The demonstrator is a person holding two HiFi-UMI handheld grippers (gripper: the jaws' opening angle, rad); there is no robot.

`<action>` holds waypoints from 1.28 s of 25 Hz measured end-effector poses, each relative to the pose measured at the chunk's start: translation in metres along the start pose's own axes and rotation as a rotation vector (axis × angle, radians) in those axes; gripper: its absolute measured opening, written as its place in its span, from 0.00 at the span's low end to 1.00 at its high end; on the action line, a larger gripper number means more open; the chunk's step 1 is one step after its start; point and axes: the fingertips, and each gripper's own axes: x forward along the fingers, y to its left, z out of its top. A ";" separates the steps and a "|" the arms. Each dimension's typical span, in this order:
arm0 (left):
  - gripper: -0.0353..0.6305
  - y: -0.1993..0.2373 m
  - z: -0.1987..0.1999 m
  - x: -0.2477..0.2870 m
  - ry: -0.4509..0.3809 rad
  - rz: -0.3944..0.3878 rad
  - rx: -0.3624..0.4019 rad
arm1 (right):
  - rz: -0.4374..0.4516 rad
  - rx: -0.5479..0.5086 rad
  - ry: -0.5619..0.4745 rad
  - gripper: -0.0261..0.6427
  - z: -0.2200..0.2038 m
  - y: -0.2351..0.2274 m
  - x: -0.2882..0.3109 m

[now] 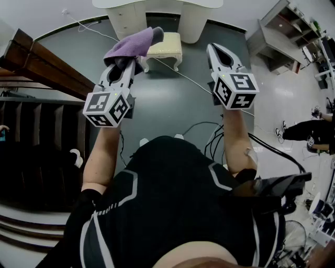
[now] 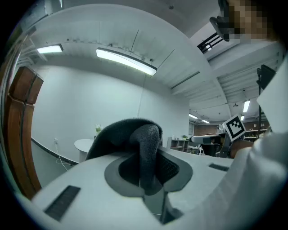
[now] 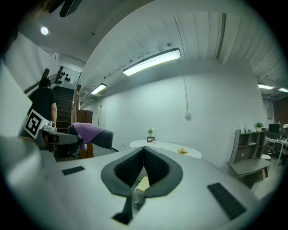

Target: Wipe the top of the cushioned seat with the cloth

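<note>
A purple cloth (image 1: 133, 44) with a dark edge is bunched at the tip of my left gripper (image 1: 125, 62), which is shut on it and held level above the floor. In the left gripper view the cloth (image 2: 141, 143) looks dark and fills the gap between the jaws. The cushioned seat (image 1: 165, 47), a small cream stool with white legs, stands on the grey floor just beyond and right of the cloth. My right gripper (image 1: 213, 48) hangs to the right of the stool, shut and empty. In the right gripper view the closed jaws (image 3: 144, 150) frame a sliver of the cream seat (image 3: 143, 183), with the cloth (image 3: 90, 132) at left.
A white table on a pedestal (image 1: 157, 10) stands right behind the stool. A dark staircase with a wooden rail (image 1: 47, 63) runs along the left. Cables (image 1: 193, 84) lie across the floor. A grey shelf unit (image 1: 277, 36) and another person (image 1: 309, 131) are at the right.
</note>
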 end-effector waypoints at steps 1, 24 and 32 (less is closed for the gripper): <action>0.12 -0.001 0.000 0.000 0.000 0.001 -0.002 | 0.001 -0.002 0.001 0.04 0.000 0.000 -0.001; 0.12 -0.063 -0.017 0.035 0.011 0.052 0.023 | 0.047 -0.024 -0.020 0.05 -0.017 -0.063 -0.034; 0.12 -0.081 -0.028 0.062 0.042 0.046 0.021 | 0.103 0.015 -0.010 0.05 -0.030 -0.090 -0.018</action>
